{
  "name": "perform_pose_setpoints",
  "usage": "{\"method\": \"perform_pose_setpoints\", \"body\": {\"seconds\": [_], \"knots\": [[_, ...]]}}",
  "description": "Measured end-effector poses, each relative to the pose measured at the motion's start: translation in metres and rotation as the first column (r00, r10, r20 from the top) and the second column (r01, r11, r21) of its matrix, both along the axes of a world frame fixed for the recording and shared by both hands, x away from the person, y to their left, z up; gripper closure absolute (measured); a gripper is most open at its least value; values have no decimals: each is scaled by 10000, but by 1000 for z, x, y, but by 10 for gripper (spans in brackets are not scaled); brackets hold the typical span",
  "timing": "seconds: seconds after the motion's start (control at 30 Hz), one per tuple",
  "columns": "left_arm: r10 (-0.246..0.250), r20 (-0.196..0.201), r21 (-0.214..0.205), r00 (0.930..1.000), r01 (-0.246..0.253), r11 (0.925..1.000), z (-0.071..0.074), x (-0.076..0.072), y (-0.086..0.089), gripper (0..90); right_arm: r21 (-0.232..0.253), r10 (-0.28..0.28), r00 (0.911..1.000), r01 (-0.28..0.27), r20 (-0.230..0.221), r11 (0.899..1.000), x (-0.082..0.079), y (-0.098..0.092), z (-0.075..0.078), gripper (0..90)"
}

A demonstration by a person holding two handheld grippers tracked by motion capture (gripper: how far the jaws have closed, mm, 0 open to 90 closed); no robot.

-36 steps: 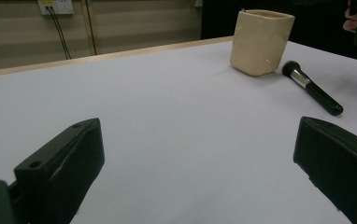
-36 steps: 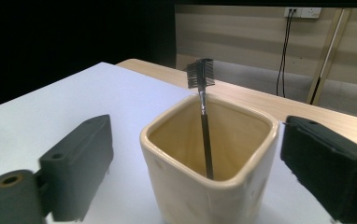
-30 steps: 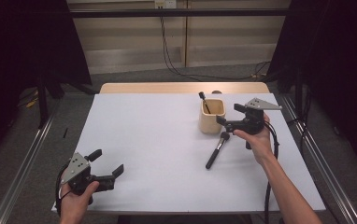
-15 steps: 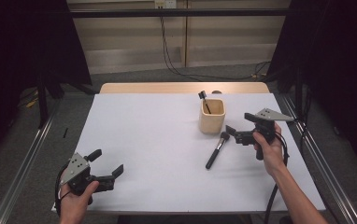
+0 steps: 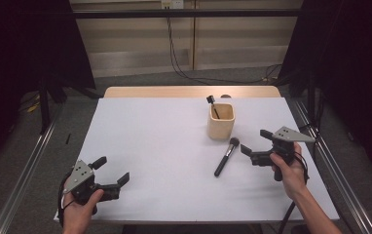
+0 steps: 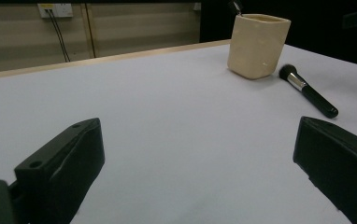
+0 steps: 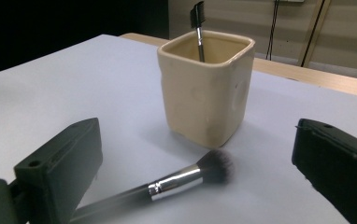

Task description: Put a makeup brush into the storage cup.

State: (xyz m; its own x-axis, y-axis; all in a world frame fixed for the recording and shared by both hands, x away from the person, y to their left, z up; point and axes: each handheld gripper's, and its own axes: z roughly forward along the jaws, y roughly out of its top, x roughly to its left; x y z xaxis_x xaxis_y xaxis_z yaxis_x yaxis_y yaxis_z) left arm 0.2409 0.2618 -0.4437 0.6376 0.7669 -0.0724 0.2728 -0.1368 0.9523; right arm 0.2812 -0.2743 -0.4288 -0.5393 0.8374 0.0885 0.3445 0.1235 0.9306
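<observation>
A cream square cup (image 5: 221, 121) (image 7: 205, 85) (image 6: 258, 44) stands on the white table (image 5: 164, 146), with a small black brush (image 5: 212, 104) (image 7: 197, 25) upright inside it. A black-handled makeup brush (image 5: 226, 157) (image 7: 167, 185) (image 6: 308, 91) lies flat just in front of the cup, bristles toward it. My right gripper (image 5: 257, 142) (image 7: 200, 186) is open, held just right of the brush, with the brush lying between its jaws in the right gripper view. My left gripper (image 5: 112, 170) (image 6: 200, 182) is open and empty near the table's front left corner.
The table's wooden far edge (image 5: 189, 91) runs behind the cup. Metal rails (image 5: 26, 170) flank both sides of the table. Cables (image 5: 174, 53) hang down the back wall, and dark curtains stand at left and right.
My right gripper has pulled back from the cup toward the front right and lowered. The makeup brush and the left gripper stay put.
</observation>
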Motion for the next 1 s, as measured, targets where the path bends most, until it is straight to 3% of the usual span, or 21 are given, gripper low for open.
{"method": "perform_pose_setpoints", "body": {"seconds": [0.13,0.7,1.0], "knots": [[63,57,140,10000,-64,9999,-1,0,2,21,-5,5,10000,-5,87,10000,-9,0,-1,15],[243,36,48,9997,-244,9997,-1,-5,5,21,-44,-545,9985,545,-52,9985,-51,-18,-15,16],[156,177,107,9997,-157,9998,2,-5,3,21,-106,-409,9990,408,-168,9991,-67,-23,-24,18]]}}
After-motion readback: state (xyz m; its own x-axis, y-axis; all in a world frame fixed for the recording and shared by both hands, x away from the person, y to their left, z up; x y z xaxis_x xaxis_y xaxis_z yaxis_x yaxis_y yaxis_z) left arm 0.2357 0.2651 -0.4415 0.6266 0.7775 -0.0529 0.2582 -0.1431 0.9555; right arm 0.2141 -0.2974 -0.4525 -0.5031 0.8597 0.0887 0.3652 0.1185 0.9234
